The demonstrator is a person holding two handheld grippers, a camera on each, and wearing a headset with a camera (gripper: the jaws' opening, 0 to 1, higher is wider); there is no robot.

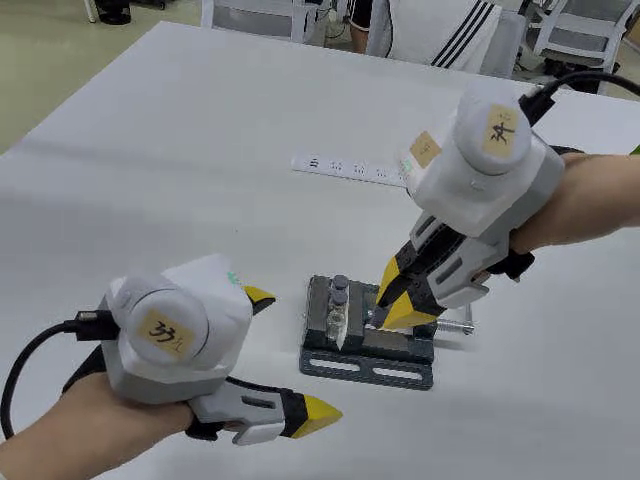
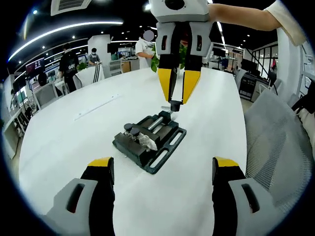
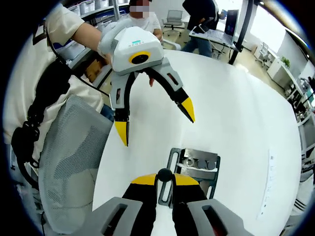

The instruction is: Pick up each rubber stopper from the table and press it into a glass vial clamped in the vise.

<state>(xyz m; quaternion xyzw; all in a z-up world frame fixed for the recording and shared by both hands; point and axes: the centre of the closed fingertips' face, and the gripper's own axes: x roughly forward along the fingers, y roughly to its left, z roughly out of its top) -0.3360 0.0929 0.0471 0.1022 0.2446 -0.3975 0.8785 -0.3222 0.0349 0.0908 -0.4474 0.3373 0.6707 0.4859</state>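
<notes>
A small black vise sits mid-table with glass vials clamped in it; two of them carry dark stoppers. My right gripper points down at the vise's right side, shut on a dark rubber stopper, which also shows between its yellow tips as a small plug. My left gripper hovers open to the left of the vise, nothing between its jaws. The left gripper hangs open beyond the vise.
A white power strip lies on the table behind the vise. A person sits at the far edge among chairs. A grey mesh chair stands beside the near edge. Bare white tabletop spreads to the left.
</notes>
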